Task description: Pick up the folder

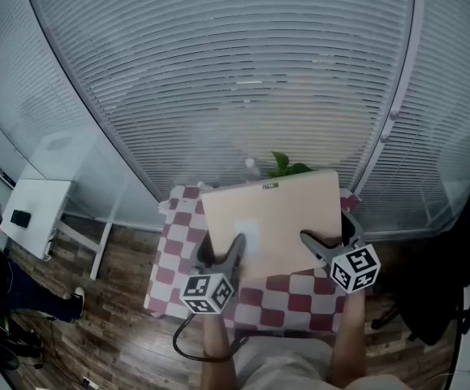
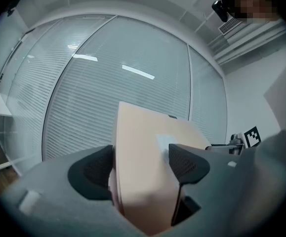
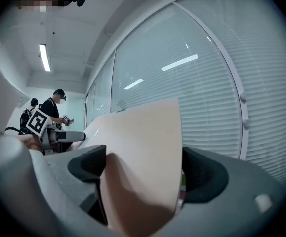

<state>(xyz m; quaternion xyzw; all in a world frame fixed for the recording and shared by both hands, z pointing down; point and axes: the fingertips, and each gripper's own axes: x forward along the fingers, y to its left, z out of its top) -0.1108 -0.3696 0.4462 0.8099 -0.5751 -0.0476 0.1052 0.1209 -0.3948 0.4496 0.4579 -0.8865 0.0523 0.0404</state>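
Folder (image 1: pixel 273 218): pale beige, flat and stiff-looking. It is held above the checked tablecloth (image 1: pixel 291 301) with its near edge low towards the person and its far edge raised towards the window blinds (image 1: pixel 243 71). Green leaves (image 1: pixel 285 166) show just past the far edge. No view shows any part of the folder resting on the cloth, so the lift is judged essentially done.

Step in hand: carrying the folder clear with two grips on one edge. To do this well, both hands should rise at the same rate and stay the same distance apart, so the sheet neither bows nor twists. Both grips sit near the bottom edge, so the tall free part could flop if tilted further. A steeper, near-upright attitude looks safer.

Left gripper (image 1: pixel 233 252): jaws narrowed onto the folder's near-left part, one dark pad on each face. Its own view shows the sheet filling the gap, with a small pale label beside the right pad.

Right gripper (image 1: pixel 316 242): jaws likewise clamped on the near-right part, with the folder wedged between both pads. Neither holds anything else.
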